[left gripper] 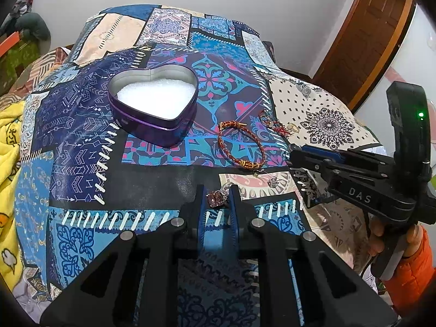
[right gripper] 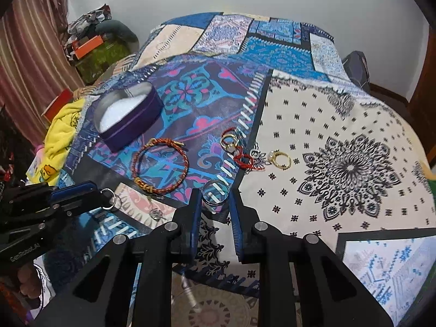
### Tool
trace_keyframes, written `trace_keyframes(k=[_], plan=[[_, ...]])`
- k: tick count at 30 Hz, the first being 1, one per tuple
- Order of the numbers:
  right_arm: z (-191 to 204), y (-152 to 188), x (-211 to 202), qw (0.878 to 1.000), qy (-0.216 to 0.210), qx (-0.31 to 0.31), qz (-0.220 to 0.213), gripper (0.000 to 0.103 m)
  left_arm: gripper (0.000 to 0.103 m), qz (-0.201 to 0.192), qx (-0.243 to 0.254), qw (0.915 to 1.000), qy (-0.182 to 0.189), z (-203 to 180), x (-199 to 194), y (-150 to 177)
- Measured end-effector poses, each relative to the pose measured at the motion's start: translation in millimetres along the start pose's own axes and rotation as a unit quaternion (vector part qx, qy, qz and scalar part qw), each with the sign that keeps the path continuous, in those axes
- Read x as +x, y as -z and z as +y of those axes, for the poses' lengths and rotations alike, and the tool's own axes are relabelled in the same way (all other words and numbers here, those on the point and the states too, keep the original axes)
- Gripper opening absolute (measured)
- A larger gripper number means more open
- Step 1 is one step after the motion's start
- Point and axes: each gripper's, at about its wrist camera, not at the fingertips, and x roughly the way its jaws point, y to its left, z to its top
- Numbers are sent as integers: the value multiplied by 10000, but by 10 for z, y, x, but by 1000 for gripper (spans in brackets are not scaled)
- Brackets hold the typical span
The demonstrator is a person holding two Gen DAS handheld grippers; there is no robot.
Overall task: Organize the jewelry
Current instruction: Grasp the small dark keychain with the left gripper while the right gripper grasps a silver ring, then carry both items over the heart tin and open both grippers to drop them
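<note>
A purple heart-shaped tin [left gripper: 152, 100] with white padding sits open on the patchwork cloth; it also shows in the right wrist view [right gripper: 128, 114]. My left gripper [left gripper: 217, 197] is shut on a silver ring with a pink stone [left gripper: 216, 199], seen from the right wrist view as a ring [right gripper: 109, 199] at its tips. My right gripper [right gripper: 215, 194] is shut on a clear round band [right gripper: 215, 194]. A red-and-gold braided bracelet [right gripper: 160, 167] lies between tin and grippers, also in the left wrist view [left gripper: 241, 144].
Red cord pieces with gold rings [right gripper: 237, 150] and a gold ring [right gripper: 280, 159] lie right of the bracelet. A small silver charm [right gripper: 156, 214] lies near the front. A yellow blanket [right gripper: 58, 139] hangs at the left edge. A wooden door [left gripper: 362, 41] stands at the right.
</note>
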Motion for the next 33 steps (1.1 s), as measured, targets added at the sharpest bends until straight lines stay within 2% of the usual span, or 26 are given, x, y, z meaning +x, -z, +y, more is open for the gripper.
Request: trace_keyframes(k=[11, 21, 27, 33], plan=[[205, -265, -342, 9982, 11, -27, -607, 18, 15, -561, 13, 9982, -189, 69, -396, -126], [477, -598, -500, 9931, -121, -143, -1155, 19, 15, -1271, -48, 9912, -378, 316, -782, -402], [642, -733, -385, 9923, -239, -244, -1195, 19, 15, -1527, 26, 9871, -478, 450, -860, -570], [748, -866, -145, 9931, -374, -321, -1067, 19, 15, -1609, 60, 9856, -513, 593, -816, -684]])
